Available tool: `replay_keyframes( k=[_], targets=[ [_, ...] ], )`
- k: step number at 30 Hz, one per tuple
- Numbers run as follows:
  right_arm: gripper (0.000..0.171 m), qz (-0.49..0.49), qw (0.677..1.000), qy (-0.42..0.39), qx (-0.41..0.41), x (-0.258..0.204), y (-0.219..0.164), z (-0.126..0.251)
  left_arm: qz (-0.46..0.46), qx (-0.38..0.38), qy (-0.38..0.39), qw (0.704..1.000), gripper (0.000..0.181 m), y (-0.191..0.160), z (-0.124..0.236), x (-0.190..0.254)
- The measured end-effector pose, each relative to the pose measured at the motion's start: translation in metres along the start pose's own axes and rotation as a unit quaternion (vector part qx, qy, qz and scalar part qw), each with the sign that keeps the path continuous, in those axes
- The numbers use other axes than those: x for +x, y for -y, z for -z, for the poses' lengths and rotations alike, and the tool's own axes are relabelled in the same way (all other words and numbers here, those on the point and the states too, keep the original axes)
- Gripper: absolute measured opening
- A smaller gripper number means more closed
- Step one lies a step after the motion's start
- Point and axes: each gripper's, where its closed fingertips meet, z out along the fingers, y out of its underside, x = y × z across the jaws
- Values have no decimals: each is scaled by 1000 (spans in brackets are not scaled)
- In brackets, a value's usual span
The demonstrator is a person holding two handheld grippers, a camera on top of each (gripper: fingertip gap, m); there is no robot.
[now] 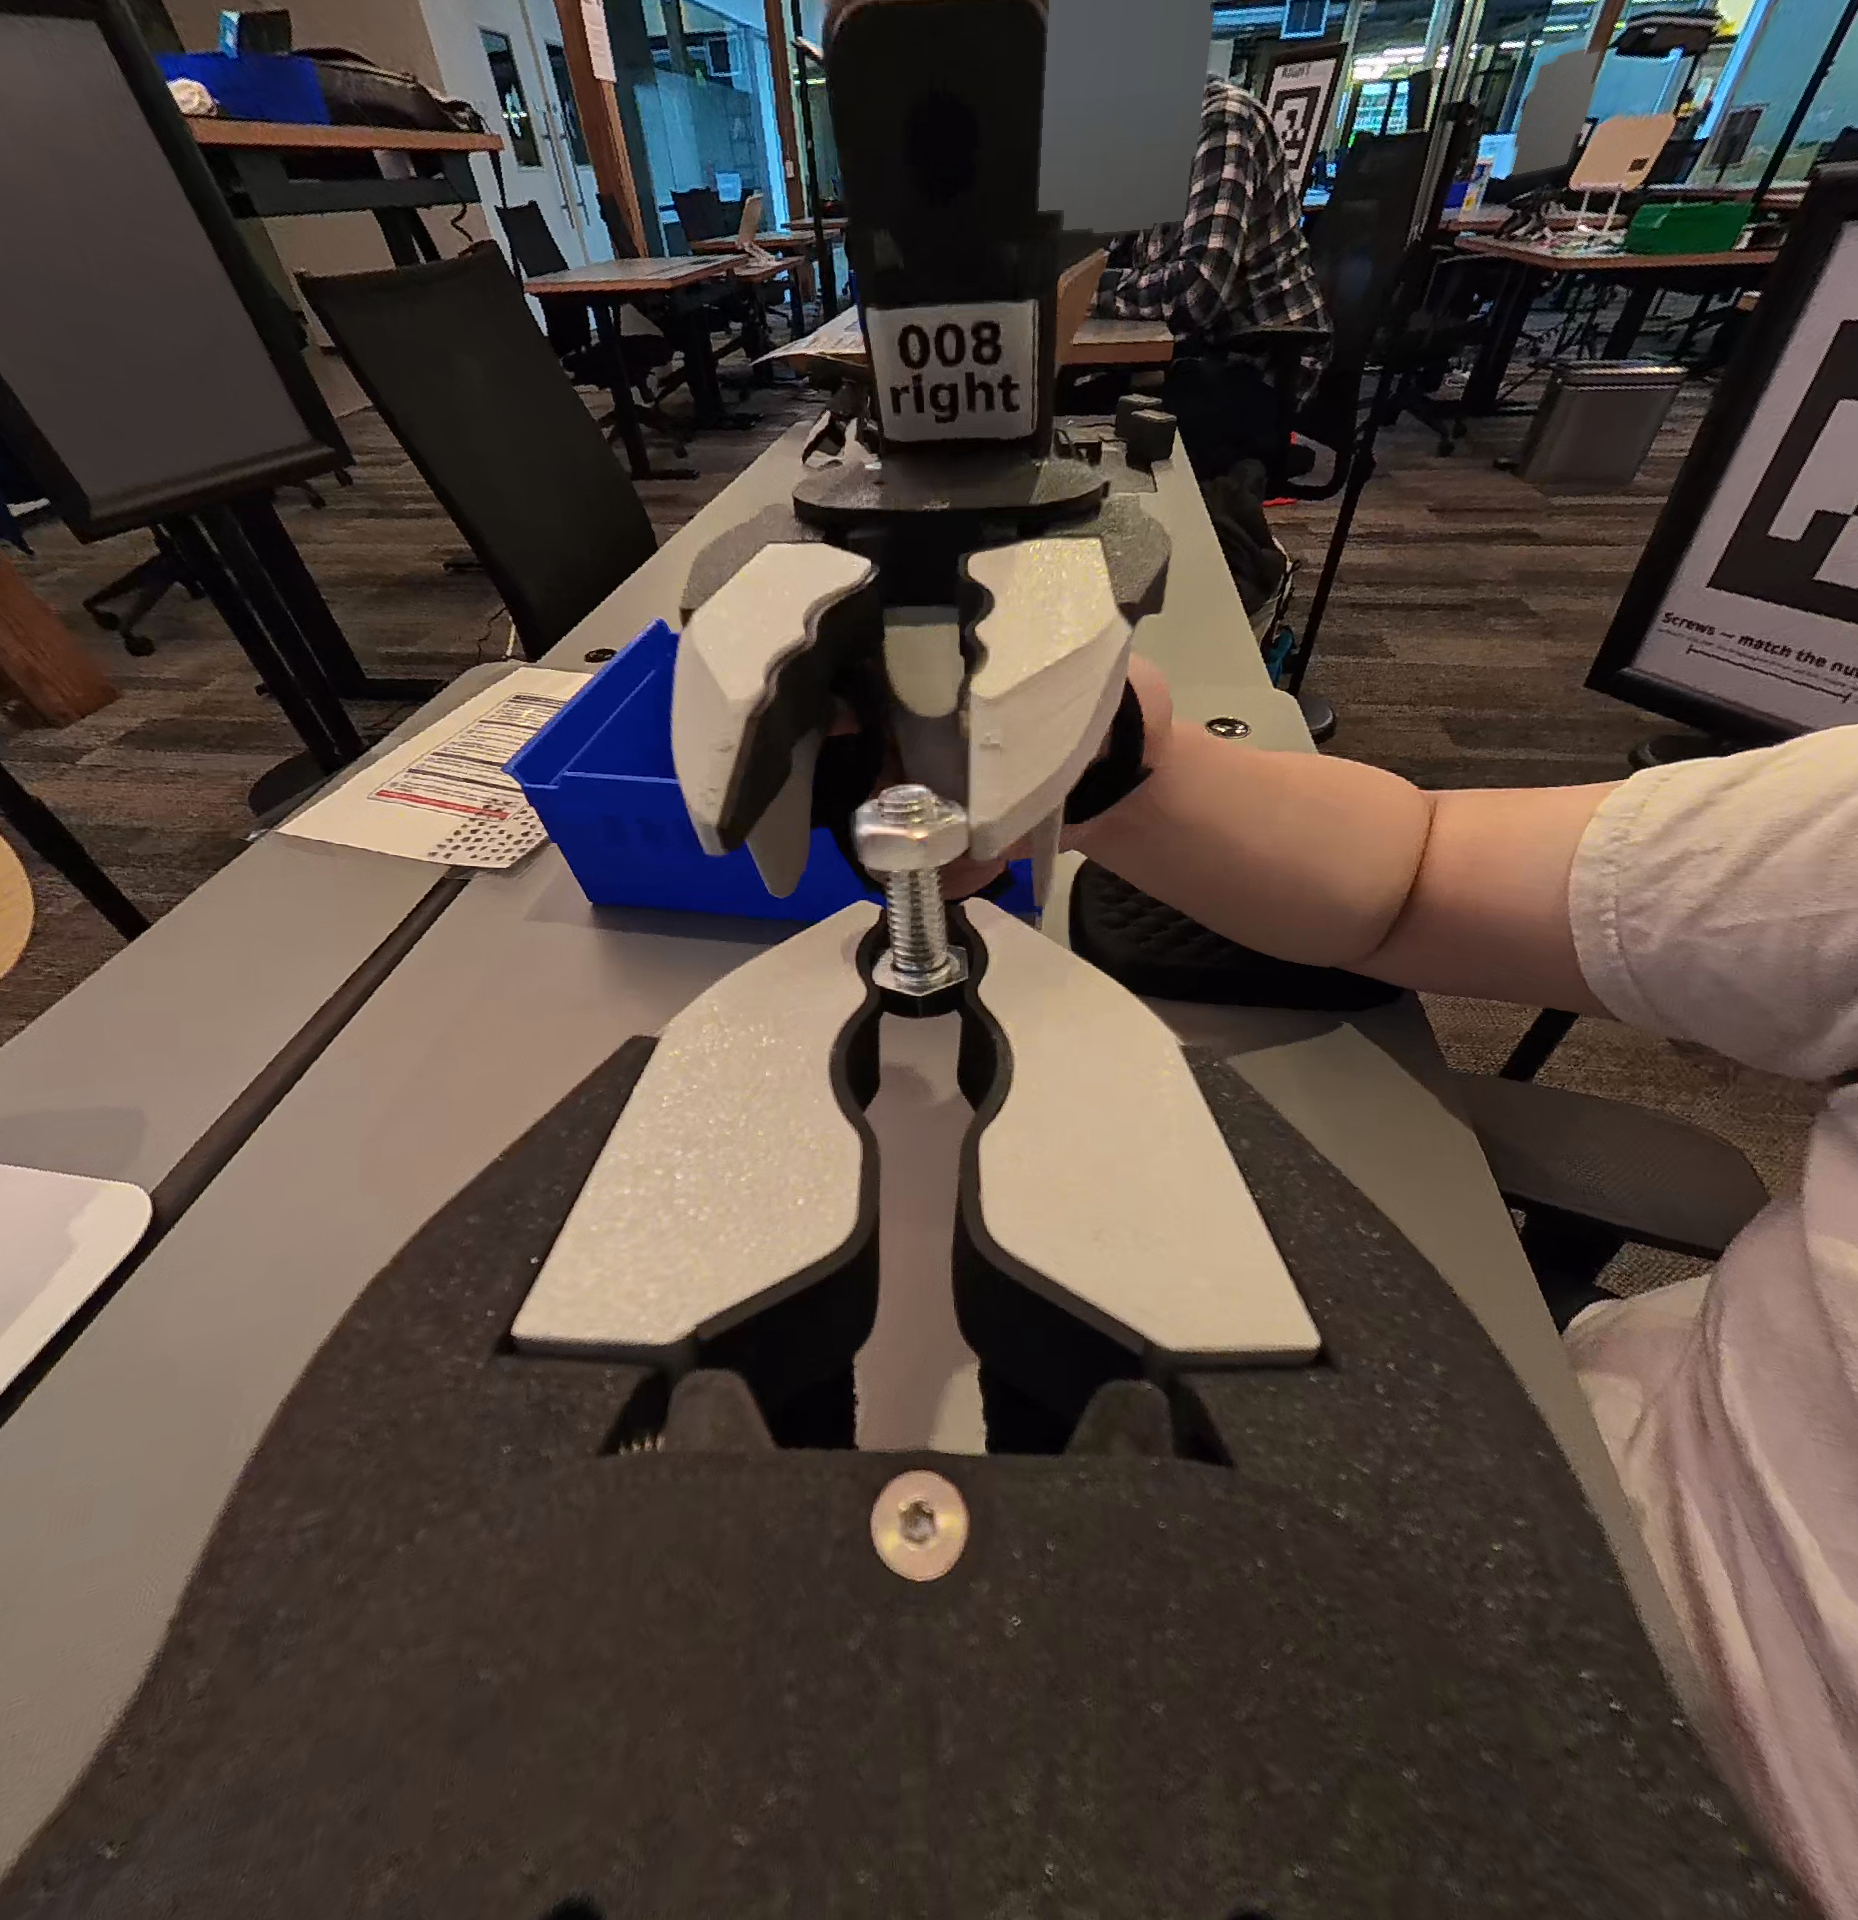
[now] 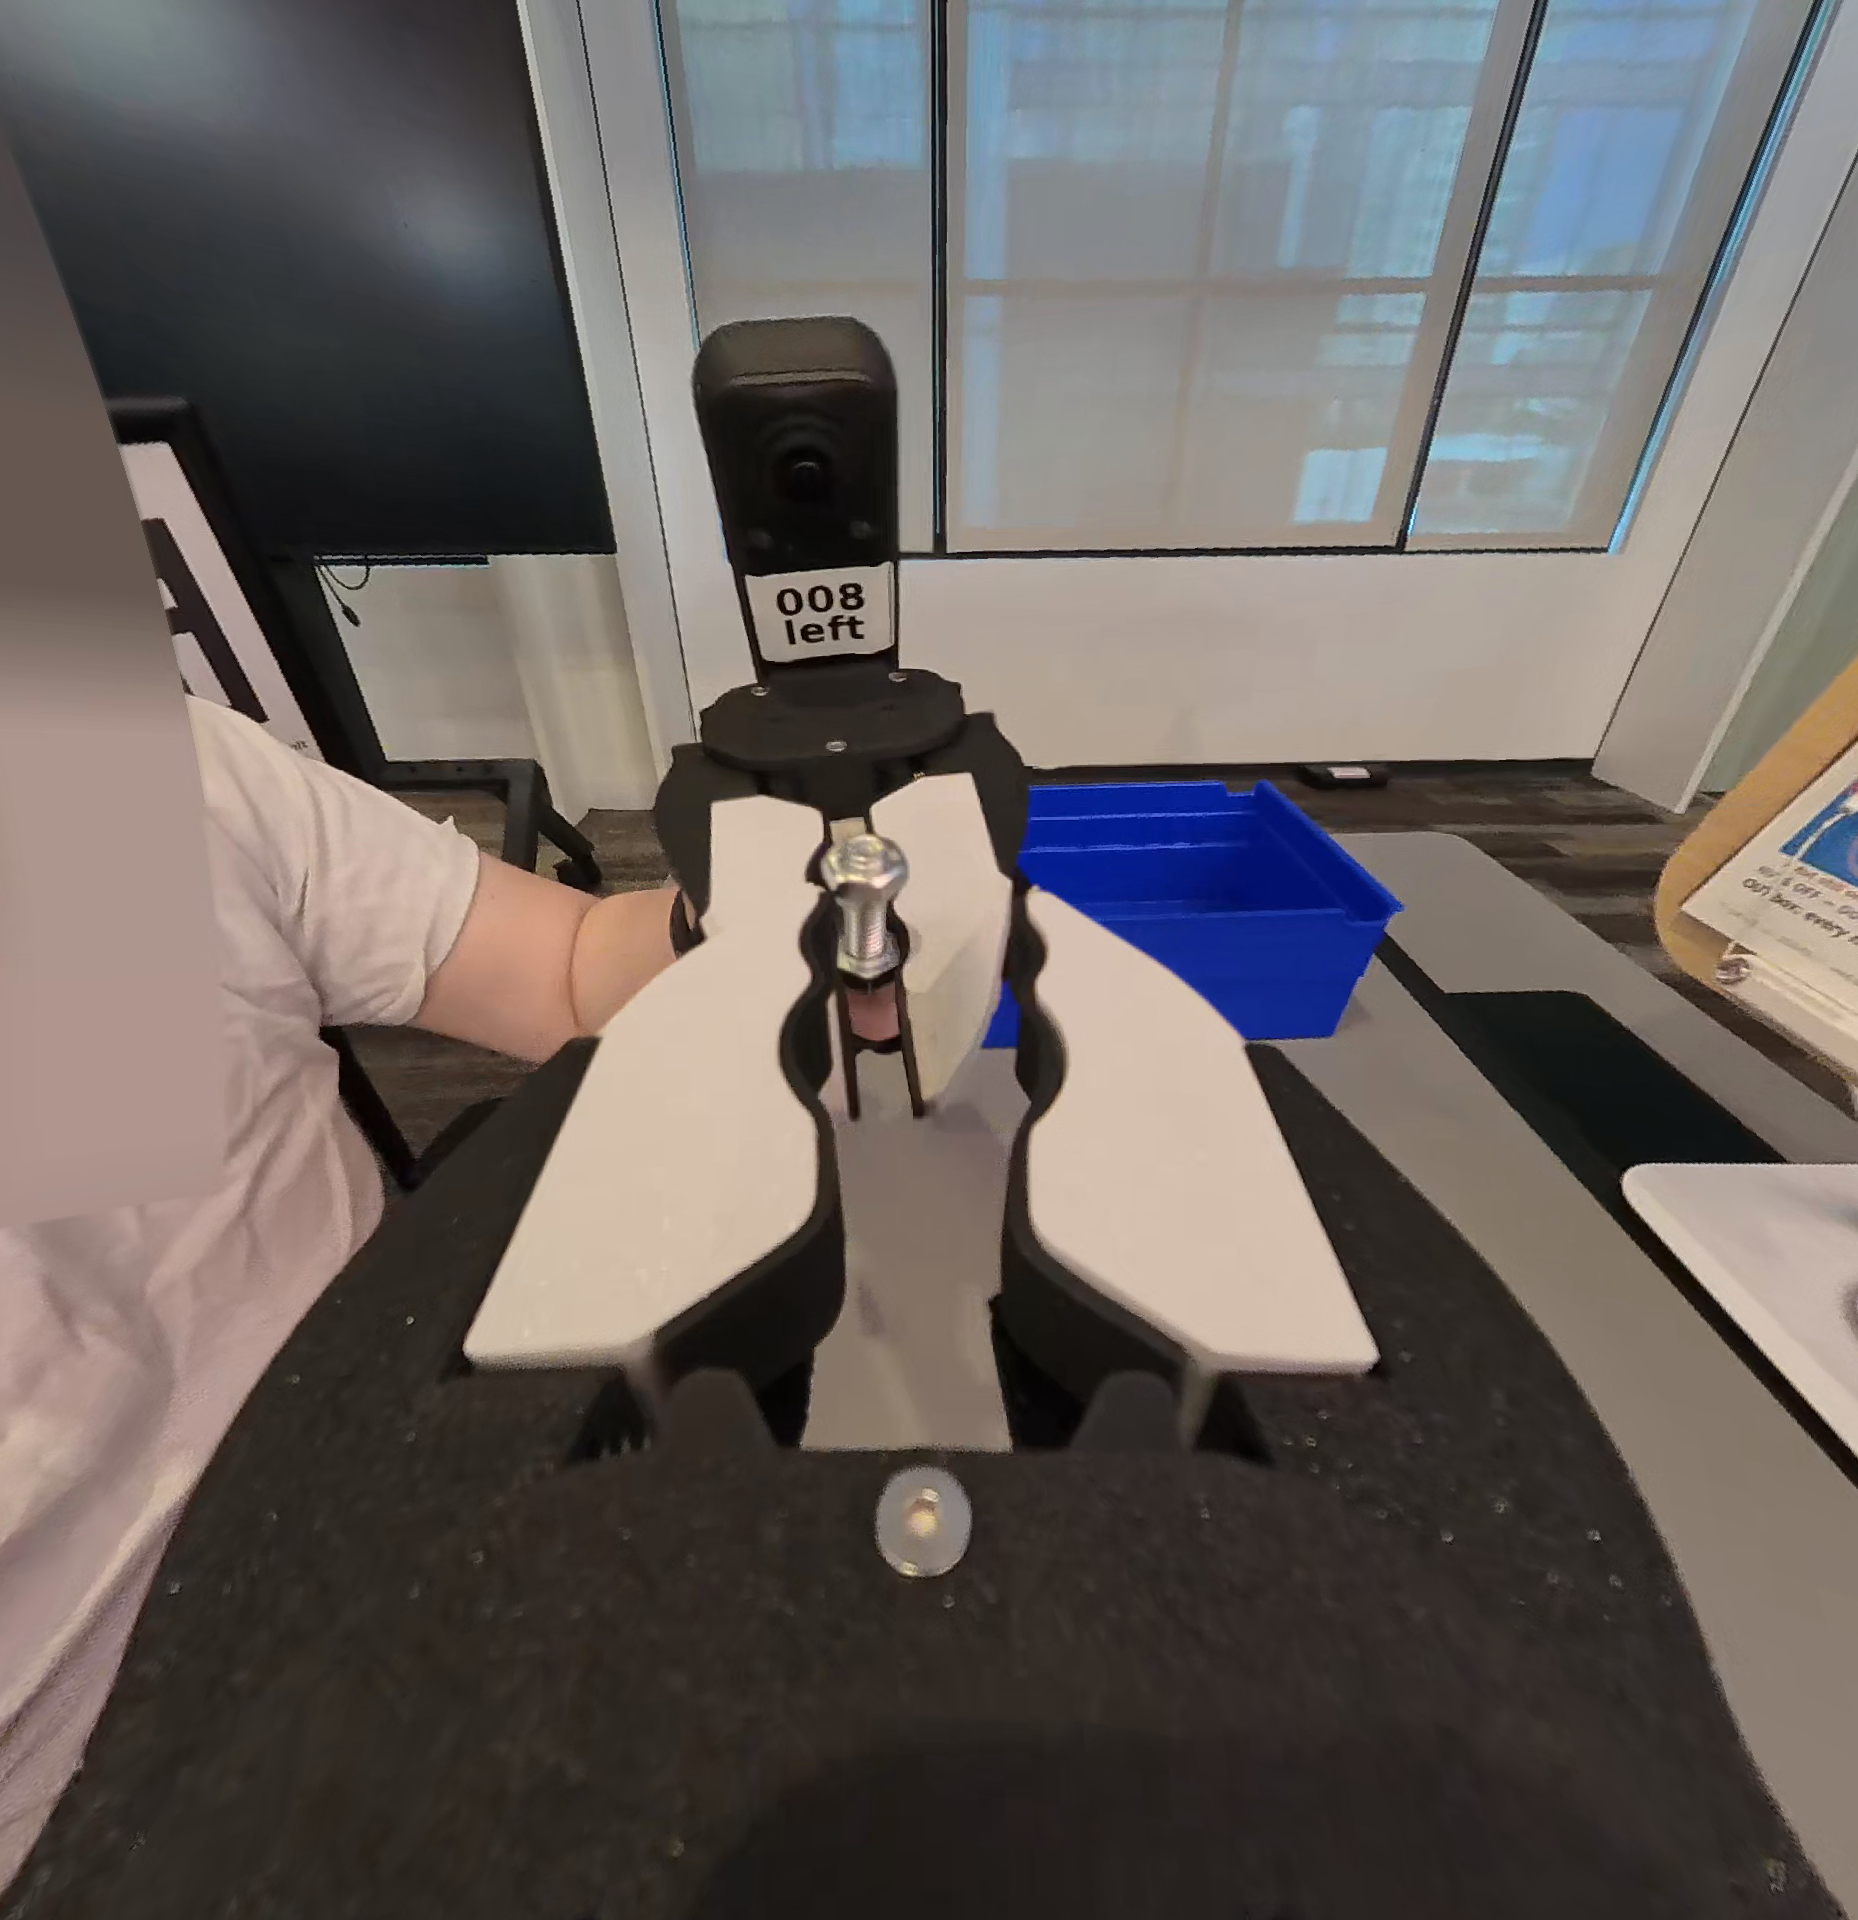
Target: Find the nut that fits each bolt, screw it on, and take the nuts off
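Note:
A silver bolt [image 1: 917, 925] stands upright above the grey table [image 1: 437, 1091]. My left gripper [image 1: 920, 971] is shut on the bolt's head end, its jaws pinching the bottom. A silver hex nut [image 1: 909, 831] sits on the thread near the top end. My right gripper [image 1: 909, 878] reaches in from the far side, open, with one finger on each side of the nut; the right-hand finger [image 1: 1039, 707] touches or nearly touches it. In the right wrist view my right gripper [image 2: 909, 925] is spread wide around the bolt [image 2: 868, 951] and nut [image 2: 860, 888], which the left gripper [image 2: 871, 997] holds.
A blue plastic bin [image 1: 613, 821] stands on the table just behind the grippers; it also shows in the right wrist view [image 2: 1195, 914]. A printed sheet [image 1: 468, 779] lies to its left. A person's forearm [image 1: 1320, 862] reaches in from the right. A clipboard with paper [image 2: 1787, 914] stands at the right. My left and right fingertips are right by each other.

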Motion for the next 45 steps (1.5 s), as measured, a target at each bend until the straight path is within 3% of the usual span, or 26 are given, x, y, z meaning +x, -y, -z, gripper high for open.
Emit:
replay_keyframes(
  k=[3, 7, 11, 17, 19, 24, 27, 32, 35, 41, 45],
  targets=[
    [24, -29, 999, -17, 14, 15, 1, 9, 4, 6, -8, 1000, 9, 3, 2, 2],
    [25, -45, 998, 28, 45, 0, 12, 9, -4, -1, -3, 1000, 9, 1, 1, 1],
    [27, -13, 999, 33, 9, -12, 4, -2, -1, -1, -8, 1000, 9, 0, -1, 3],
    [22, -35, 999, -11, 18, 18, 0, 12, 1, 2, -12, 1000, 9, 2, 0, 5],
    [22, -52, 998, 7, 33, 16, 4, 16, -4, 0, -7, 1000, 9, 1, -1, 4],
    [25, -12, 998, 58, 22, -13, 6, 5, 1, -5, -10, 1000, 9, -2, -3, 3],
    [27, 5, 1000, 25, 14, -7, 3, 0, -1, -7, -8, 1000, 9, -3, -3, 4],
    [21, -47, 999, 5, 26, 17, 0, 14, -3, -1, -10, 1000, 9, 1, -1, 5],
    [21, -62, 995, 51, 58, 3, 12, 16, -4, -6, -8, 1000, 9, -1, -2, 5],
    [24, 9, 999, 34, 4, -11, 0, -2, -1, -9, -12, 1000, 9, -3, -4, 6],
    [26, -17, 999, 46, 12, -5, -2, 3, 0, -10, -5, 1000, 9, -4, -4, 4]
  ],
)
